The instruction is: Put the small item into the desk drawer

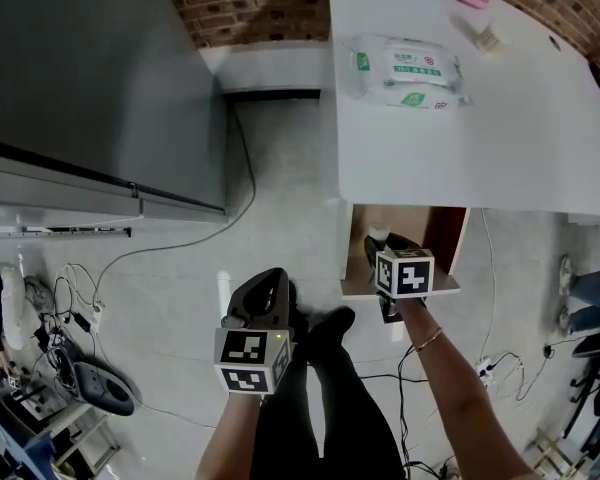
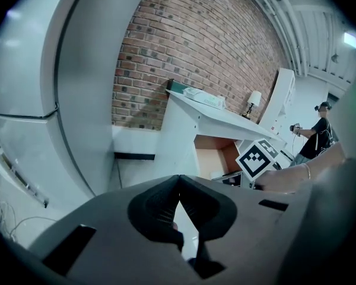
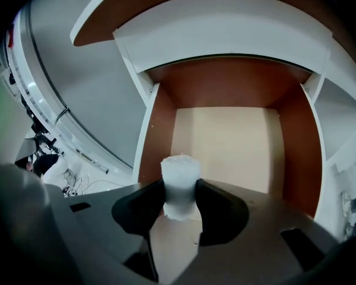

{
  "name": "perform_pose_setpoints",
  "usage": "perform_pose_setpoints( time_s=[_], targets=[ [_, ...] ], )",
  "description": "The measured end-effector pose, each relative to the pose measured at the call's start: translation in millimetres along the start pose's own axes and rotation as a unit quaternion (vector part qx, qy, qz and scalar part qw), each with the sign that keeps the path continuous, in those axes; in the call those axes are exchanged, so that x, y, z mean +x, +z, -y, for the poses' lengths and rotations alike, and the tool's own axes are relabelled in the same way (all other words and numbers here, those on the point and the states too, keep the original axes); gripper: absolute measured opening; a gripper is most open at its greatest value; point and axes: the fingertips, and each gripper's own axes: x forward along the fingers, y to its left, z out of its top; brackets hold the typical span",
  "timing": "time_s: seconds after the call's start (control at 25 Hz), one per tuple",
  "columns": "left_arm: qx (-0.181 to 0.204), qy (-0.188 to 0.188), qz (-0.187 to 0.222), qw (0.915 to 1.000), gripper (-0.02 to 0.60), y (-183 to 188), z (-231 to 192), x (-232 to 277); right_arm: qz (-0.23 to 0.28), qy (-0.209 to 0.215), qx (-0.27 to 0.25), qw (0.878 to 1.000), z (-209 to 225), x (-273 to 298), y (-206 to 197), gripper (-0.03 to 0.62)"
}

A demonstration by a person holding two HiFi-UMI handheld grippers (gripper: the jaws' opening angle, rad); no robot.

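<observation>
Around: wipes [image 1: 405,71] on desk [image 1: 540,158], cables [image 1: 70,318] on floor | Drawer [image 3: 160,135]: open under desk | Right gripper [image 3: 179,196]: pitched steeply down over drawer, clamping white item [image 3: 180,172] | Left gripper [image 2: 179,181]: low beside leg, jaws clenched, empty

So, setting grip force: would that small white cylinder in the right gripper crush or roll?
Probably light and slightly soft: the white cylinder looks frayed at its edges. Round, so it may roll on the flat floor of the drawer.
</observation>
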Motion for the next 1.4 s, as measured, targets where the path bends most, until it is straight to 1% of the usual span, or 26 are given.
perform_pose_setpoints(
  time_s=[0.6,1.12,1.4],
  targets=[
    [-0.014,0.013,0.003,0.9998,0.02,-2.4,-24.7,22.5,-0.027,-0.027,0.019,0.999,12.7,59.9,4.3,0.173],
    [-0.022,0.021,0.001,0.9995,0.02,-7.1,-42.8,27.4,-0.039,-0.046,0.013,0.998,22.9,82.4,1.3,0.173],
    [-0.022,0.023,0.0,0.9995,0.02,-6.4,-48.0,26.8,-0.043,-0.038,0.01,0.998,19.4,87.2,4.4,0.184]
  ],
)
